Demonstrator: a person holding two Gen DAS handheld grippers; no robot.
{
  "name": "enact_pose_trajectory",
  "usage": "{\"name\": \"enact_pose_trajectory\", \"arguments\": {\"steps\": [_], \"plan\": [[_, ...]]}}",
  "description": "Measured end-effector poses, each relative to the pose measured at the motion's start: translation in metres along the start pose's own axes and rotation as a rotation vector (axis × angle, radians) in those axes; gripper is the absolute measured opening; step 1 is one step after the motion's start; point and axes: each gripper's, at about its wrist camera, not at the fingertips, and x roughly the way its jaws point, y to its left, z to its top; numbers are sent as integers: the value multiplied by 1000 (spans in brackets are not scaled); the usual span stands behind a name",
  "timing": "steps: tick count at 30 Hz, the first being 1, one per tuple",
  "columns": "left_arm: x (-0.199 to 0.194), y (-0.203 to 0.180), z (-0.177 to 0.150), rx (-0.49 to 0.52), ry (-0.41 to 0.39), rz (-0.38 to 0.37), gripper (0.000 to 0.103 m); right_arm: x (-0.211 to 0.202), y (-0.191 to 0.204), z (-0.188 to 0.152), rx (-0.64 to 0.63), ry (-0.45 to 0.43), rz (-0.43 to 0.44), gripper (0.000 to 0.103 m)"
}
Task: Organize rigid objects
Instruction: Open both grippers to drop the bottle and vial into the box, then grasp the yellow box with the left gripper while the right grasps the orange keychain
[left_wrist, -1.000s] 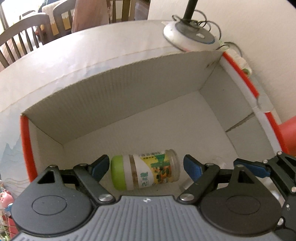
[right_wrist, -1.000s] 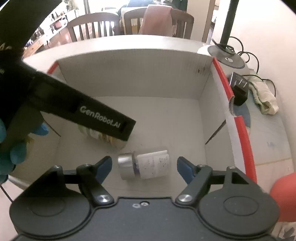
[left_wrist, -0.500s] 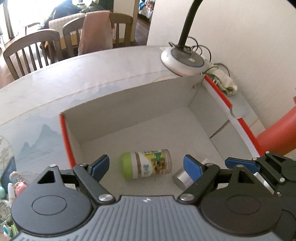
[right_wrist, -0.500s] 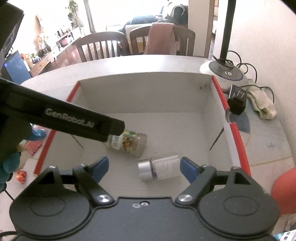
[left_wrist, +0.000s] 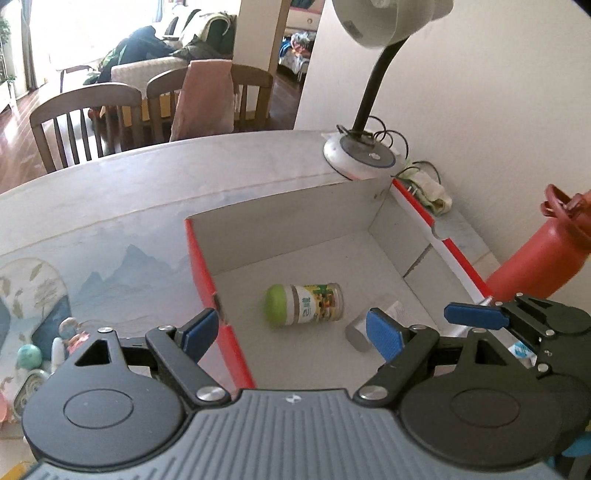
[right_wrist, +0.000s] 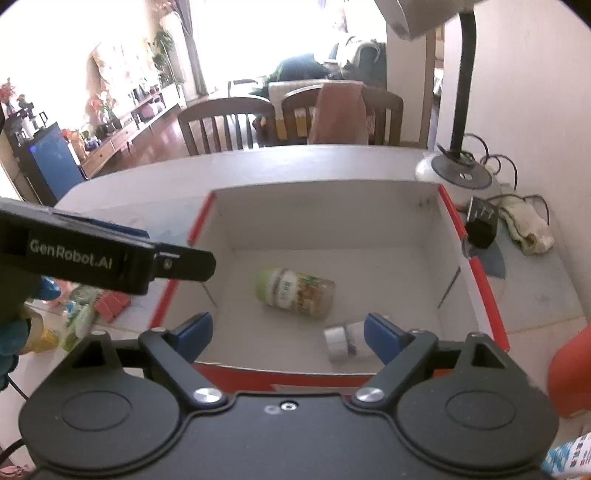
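Observation:
A jar with a green lid (left_wrist: 303, 304) (right_wrist: 294, 292) lies on its side in the white cardboard box with red edges (left_wrist: 280, 214) (right_wrist: 325, 206). A small silver-capped bottle (left_wrist: 358, 334) (right_wrist: 341, 343) lies beside it, partly hidden by a fingertip in both views. My left gripper (left_wrist: 291, 332) is open and empty, above the box's near left corner. My right gripper (right_wrist: 286, 332) is open and empty, above the box's near edge. The left gripper's body (right_wrist: 96, 251) shows at the left of the right wrist view.
A red bottle (left_wrist: 535, 258) (right_wrist: 570, 376) stands right of the box. A desk lamp base (left_wrist: 358, 158) (right_wrist: 458, 177), a black plug (right_wrist: 480, 225) and a cloth (right_wrist: 528, 229) lie behind and right of it. Small toys (left_wrist: 33, 362) (right_wrist: 85, 314) lie left of the box.
Both grippers have pulled back and up out of the box, staying open. The jar and the small bottle stay lying on the box floor.

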Motion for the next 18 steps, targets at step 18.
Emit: {"name": "enact_pose_trajectory", "arguments": {"steps": [18], "plan": [[-95, 90, -76, -38, -95, 0, 89, -23, 118, -27, 2, -107, 99, 97]]}}
